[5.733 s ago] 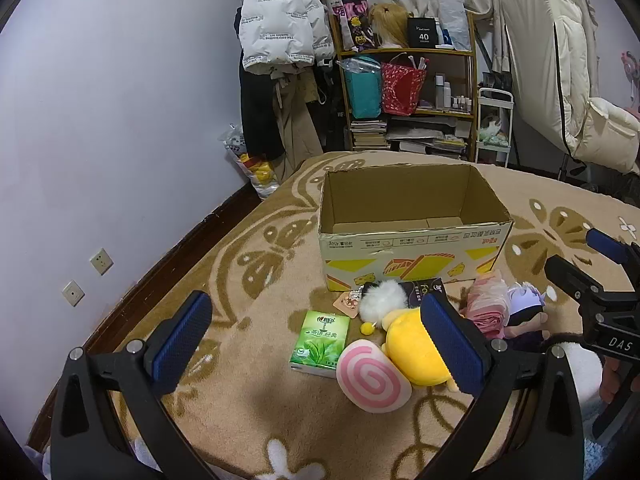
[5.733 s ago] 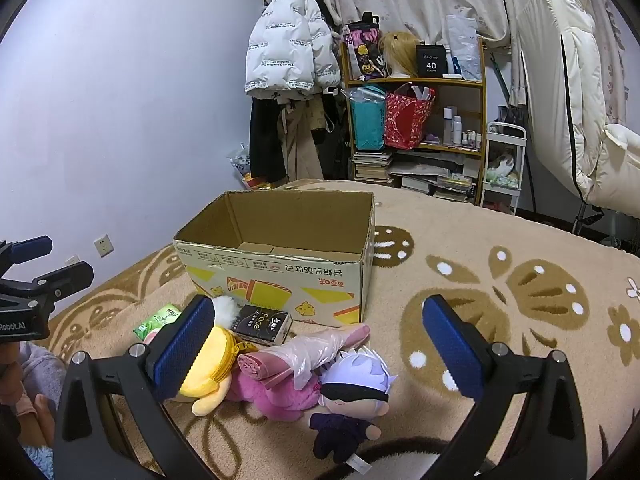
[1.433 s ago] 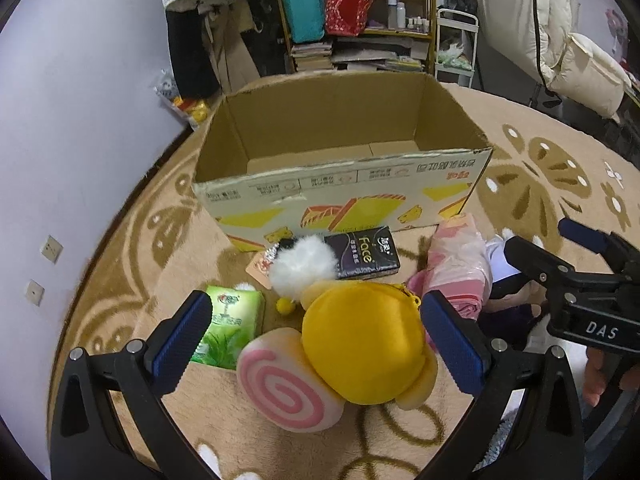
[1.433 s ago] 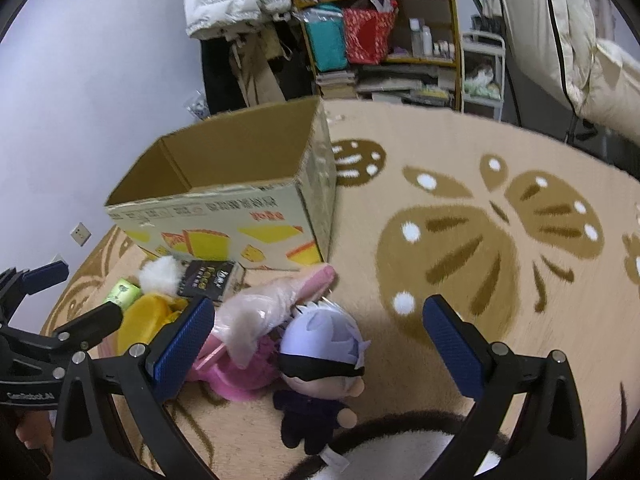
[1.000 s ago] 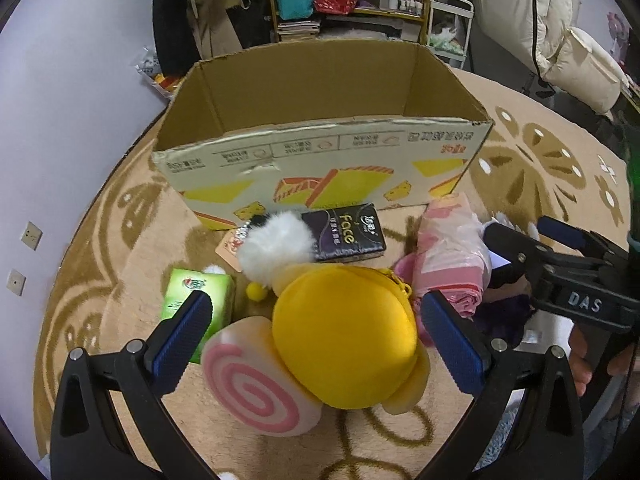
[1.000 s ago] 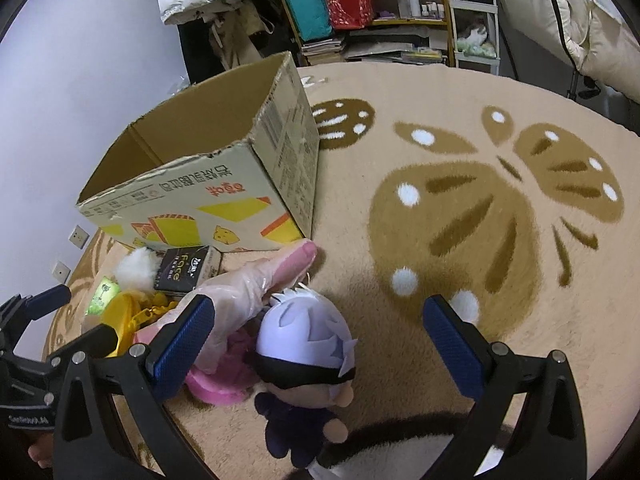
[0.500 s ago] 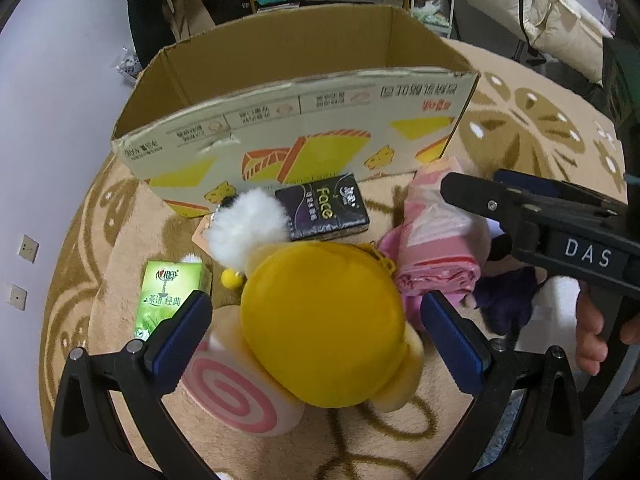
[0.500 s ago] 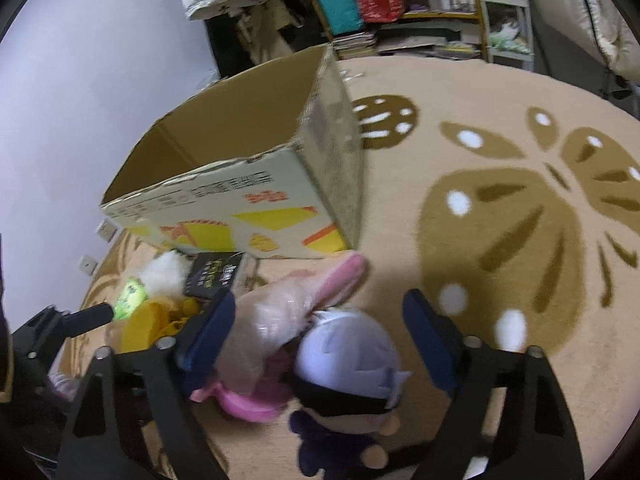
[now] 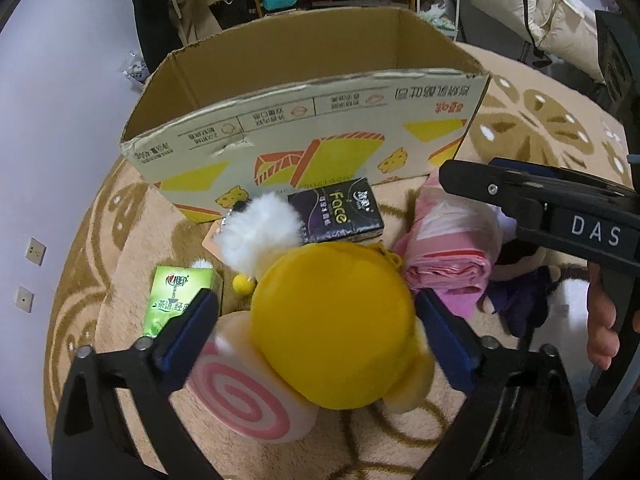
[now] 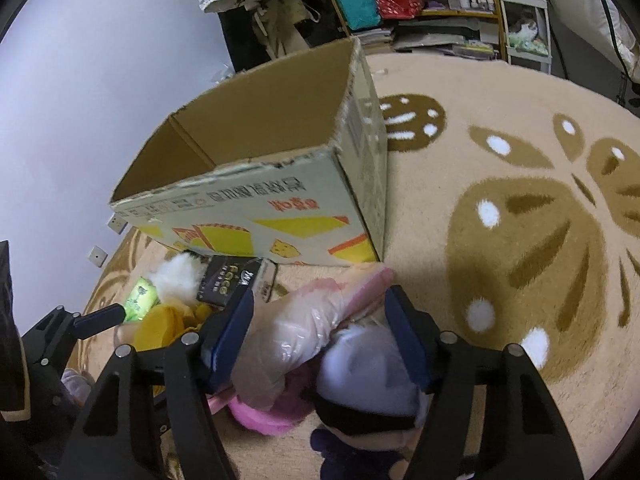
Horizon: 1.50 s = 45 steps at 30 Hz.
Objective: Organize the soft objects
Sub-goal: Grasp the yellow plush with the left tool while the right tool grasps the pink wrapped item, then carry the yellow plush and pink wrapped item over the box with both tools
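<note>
Before one cardboard box, two tissue packs, left gripper spread around yellow plush, right gripper likewise around pink bag.

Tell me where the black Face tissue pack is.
In the left wrist view the black tissue pack lies on the rug against the cardboard box, between the white pompom and the pink bag.

Patterned carpet, floor surface.
Bears: cardboard box, green tissue pack, black tissue pack, plush toys.
</note>
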Each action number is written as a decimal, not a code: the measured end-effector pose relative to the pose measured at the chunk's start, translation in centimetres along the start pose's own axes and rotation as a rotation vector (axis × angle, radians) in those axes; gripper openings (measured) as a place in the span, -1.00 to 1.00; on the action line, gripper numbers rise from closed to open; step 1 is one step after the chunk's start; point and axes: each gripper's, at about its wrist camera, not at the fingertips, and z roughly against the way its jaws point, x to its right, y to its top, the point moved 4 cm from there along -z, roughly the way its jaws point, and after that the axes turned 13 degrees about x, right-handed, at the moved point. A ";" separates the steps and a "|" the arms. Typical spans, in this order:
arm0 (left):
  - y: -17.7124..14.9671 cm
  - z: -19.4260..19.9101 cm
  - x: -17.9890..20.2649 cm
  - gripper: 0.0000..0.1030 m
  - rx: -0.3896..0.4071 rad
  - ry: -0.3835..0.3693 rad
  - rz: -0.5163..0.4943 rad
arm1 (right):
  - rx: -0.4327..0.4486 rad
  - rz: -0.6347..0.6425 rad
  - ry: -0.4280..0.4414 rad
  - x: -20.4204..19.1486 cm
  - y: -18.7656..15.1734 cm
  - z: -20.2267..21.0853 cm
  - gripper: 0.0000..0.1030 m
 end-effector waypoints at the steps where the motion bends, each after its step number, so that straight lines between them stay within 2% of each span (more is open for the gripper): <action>1: 0.0 0.1 0.0 0.73 0.004 -0.007 0.004 | 0.006 0.005 0.005 -0.2 0.1 0.2 0.30; 2: 0.1 0.2 0.0 0.69 0.008 -0.014 0.006 | 0.011 0.010 0.012 -0.4 0.3 0.4 0.23; 4: 0.2 0.3 0.1 0.49 0.011 -0.026 0.002 | 0.012 0.011 0.028 -0.7 0.5 0.6 -0.16; 5: 0.2 0.3 0.2 0.42 0.010 -0.036 0.000 | 0.003 0.008 0.035 -0.8 0.5 0.6 -0.25; 6: 0.1 0.2 0.3 0.29 0.005 -0.046 0.000 | -0.007 0.005 0.035 -0.8 0.5 0.4 -0.29; 8: 0.0 0.0 0.3 0.25 -0.013 -0.066 0.009 | -0.030 -0.010 0.041 -0.8 0.2 0.2 -0.29; 14: 0.1 0.0 -1.0 0.18 -0.027 -0.103 0.116 | -0.069 -0.049 0.039 -0.3 -0.1 -0.2 -0.24; 17: 0.2 0.0 -1.5 0.16 -0.025 -0.109 0.155 | -0.081 -0.063 0.028 0.1 -0.1 -0.4 0.01; 19: 0.2 0.0 -1.8 0.14 -0.022 -0.111 0.167 | -0.095 -0.076 0.012 0.3 -0.3 -0.5 0.24; 21: 0.2 0.0 -1.9 0.13 -0.022 -0.111 0.174 | -0.101 -0.098 0.026 0.2 -0.3 -0.6 0.35; 27: 0.3 0.3 -2.2 -0.04 -0.008 -0.121 0.195 | -0.111 -0.091 0.009 -0.6 -0.3 -1.8 0.33; 29: 0.4 0.5 -2.5 -0.11 0.000 -0.130 0.216 | -0.111 -0.085 -0.005 -0.8 -0.2 -2.4 0.11; 31: 0.6 0.8 -2.8 -0.21 0.014 -0.130 0.229 | -0.105 -0.083 -0.029 -0.8 -0.1 -2.6 -0.24; 33: 0.9 1.2 -3.0 -0.31 0.036 -0.125 0.237 | -0.107 -0.109 -0.039 -0.3 -0.1 -2.7 -0.42; 37: 1.3 2.1 -3.4 -0.50 0.070 -0.114 0.241 | -0.098 -0.200 -0.014 0.6 0.0 -2.1 -0.53; 45: 1.8 3.2 -4.1 -0.64 0.113 -0.096 0.236 | -0.025 -0.161 -0.013 -0.2 0.5 0.3 -0.64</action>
